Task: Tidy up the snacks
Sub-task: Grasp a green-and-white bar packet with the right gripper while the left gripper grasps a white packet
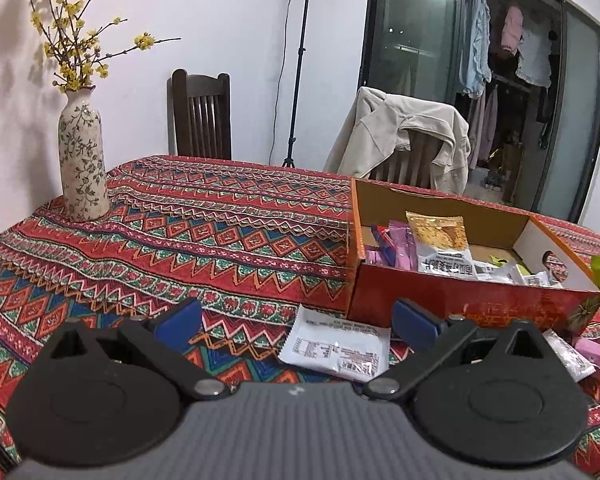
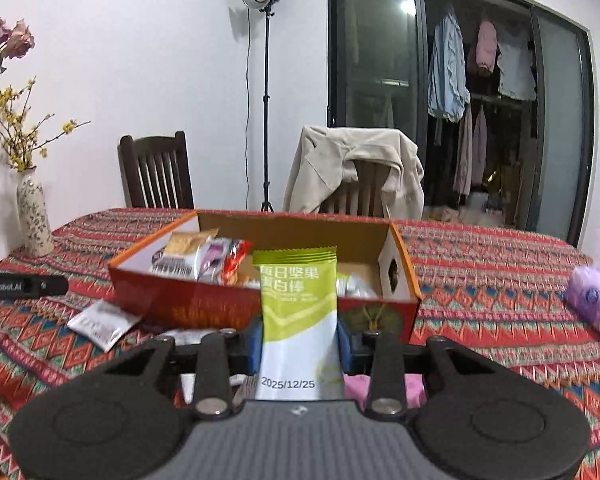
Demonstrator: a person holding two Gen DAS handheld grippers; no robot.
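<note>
Between the blue pads of the right gripper: green-and-white snack packet, upright, clamped, raised in front of the orange box of snacks. Left gripper: jaws apart, empty, hovering over white sachet on patterned tabletop, near box front.

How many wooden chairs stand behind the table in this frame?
2. A bare dark wooden slat-back chair stands at the table's far left; a second wooden chair, draped with a beige jacket, stands right of it. Others may be out of view.
</note>
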